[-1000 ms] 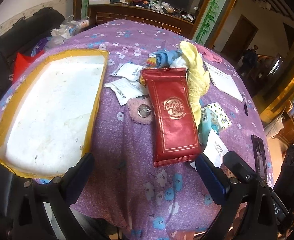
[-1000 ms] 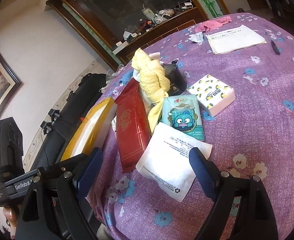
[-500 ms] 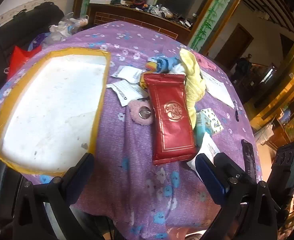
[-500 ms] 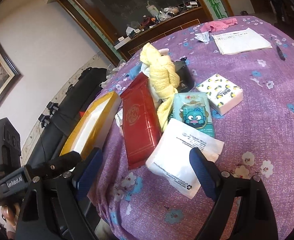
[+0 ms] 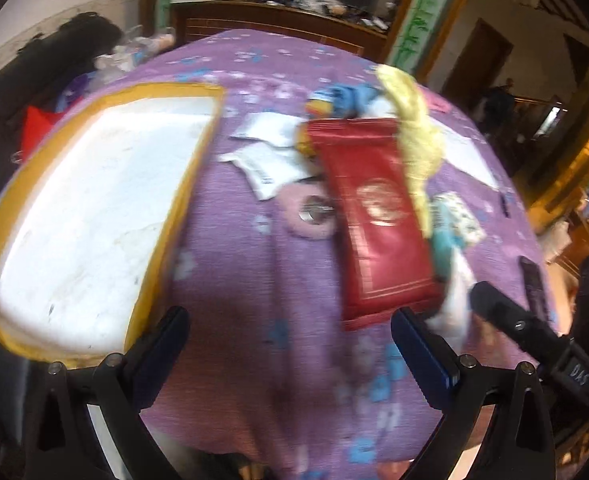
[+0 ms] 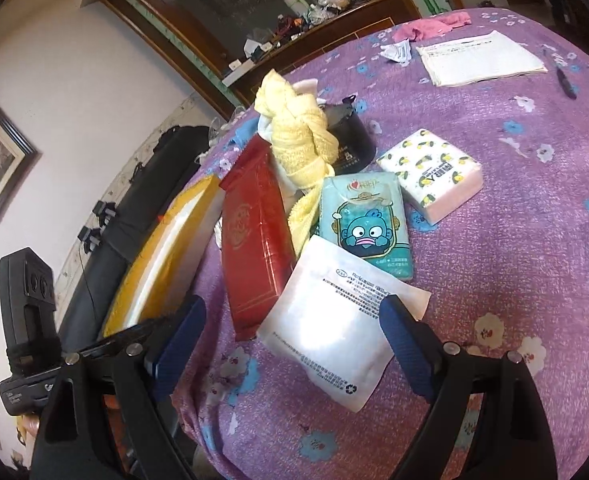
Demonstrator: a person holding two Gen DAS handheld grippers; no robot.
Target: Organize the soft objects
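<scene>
Both the left gripper (image 5: 288, 334) and right gripper (image 6: 292, 326) are held wide apart, gripping nothing. A white pouch (image 6: 334, 328) is framed between the right fingers, beside the red packet (image 6: 252, 248).

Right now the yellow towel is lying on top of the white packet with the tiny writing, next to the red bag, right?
Not quite. The yellow towel lies beside the red bag, but it is not on the white packet. That packet sits nearer the right claw, with nothing on top. The towel is heaped further back, one end trailing beside the blue cartoon pack. The right wrist view shows it.
</scene>
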